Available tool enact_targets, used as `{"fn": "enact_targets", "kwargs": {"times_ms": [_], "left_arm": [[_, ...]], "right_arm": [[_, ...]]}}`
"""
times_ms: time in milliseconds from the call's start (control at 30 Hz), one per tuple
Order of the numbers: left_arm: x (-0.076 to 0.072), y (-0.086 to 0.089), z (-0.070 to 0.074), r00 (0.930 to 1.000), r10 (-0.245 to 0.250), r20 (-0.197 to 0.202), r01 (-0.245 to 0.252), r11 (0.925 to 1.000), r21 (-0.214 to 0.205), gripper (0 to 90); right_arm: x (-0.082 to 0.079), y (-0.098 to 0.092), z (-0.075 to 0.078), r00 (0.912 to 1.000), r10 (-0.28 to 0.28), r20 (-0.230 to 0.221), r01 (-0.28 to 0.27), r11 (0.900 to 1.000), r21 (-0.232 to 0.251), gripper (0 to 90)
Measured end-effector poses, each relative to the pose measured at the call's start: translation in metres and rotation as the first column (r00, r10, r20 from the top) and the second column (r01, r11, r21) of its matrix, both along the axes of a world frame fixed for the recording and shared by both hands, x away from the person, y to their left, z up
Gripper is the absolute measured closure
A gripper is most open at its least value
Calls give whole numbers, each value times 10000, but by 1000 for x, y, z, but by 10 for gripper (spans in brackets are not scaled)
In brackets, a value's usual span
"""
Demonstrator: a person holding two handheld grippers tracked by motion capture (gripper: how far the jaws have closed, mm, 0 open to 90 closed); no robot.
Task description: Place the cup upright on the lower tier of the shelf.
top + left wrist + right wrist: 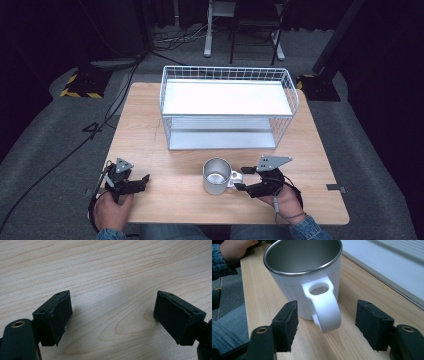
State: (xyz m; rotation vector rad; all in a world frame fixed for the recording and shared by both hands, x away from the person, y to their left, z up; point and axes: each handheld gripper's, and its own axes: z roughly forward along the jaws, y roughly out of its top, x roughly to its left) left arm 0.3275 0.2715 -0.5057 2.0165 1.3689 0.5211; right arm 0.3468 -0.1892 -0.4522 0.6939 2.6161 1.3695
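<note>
A white mug (217,176) with a bare metal inside stands upright on the wooden desk (150,135), near the person's edge and a little right of the middle, with its white handle (235,177) turned toward the right gripper (241,178). That gripper lies low over the desk just right of the mug, pointing left at it, held in the person's right hand (282,196). In the right gripper view the handle (325,305) sits between the two black jaws, with a clear gap on either side, so the pads are not pressing on it; the right gripper (327,322) is released around the handle, not clamped. The mug (304,272) rests flat on the wood there, its rim level. The left gripper (145,179) lies well apart from the mug, near the desk's left front corner, in the left hand (112,207), pointing right. In the left gripper view the left gripper (110,313) stands wide apart over bare wood grain with nothing between its jaws. Behind the mug, toward the far side of the desk, stands a white wire shelf rack (227,107) with two tiers.
</note>
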Motion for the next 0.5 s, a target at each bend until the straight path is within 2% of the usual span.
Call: {"fn": "enact_targets", "kwargs": {"times_ms": [33, 67, 100, 200, 233, 367, 500], "left_arm": [[0, 0, 0, 10000, -3, -1, 3, 10000, 4, 155], [0, 0, 0, 10000, 2, -9, -2, 10000, -5, 155], [0, 0, 0, 10000, -12, -14, 12, 10000, -1, 155], [0, 0, 0, 10000, 2, -10, -2, 10000, -3, 155], [0, 0, 0, 10000, -3, -1, 3, 10000, 3, 155], [0, 0, 0, 10000, -2, 0, 2, 10000, 4, 155], [0, 0, 0, 10000, -2, -1, 2, 10000, 2, 155]], "right_arm": [[2, 2, -1, 9999, 119, -40, -120, 9999, -40, 411], [2, 2, -1, 9999, 119, -40, -120, 9999, -40, 411], [4, 4, -2, 9997, 255, -48, -256, 9996, -122, 477], [5, 6, -3, 9989, 463, 25, -462, 9986, -264, 518], [6, 8, -3, 9983, 583, 97, -579, 9976, -378, 560], [6, 11, 0, 9960, 840, 294, -823, 9951, -557, 617], [6, 11, 1, 9953, 854, 455, -822, 9943, -679, 656]]}}
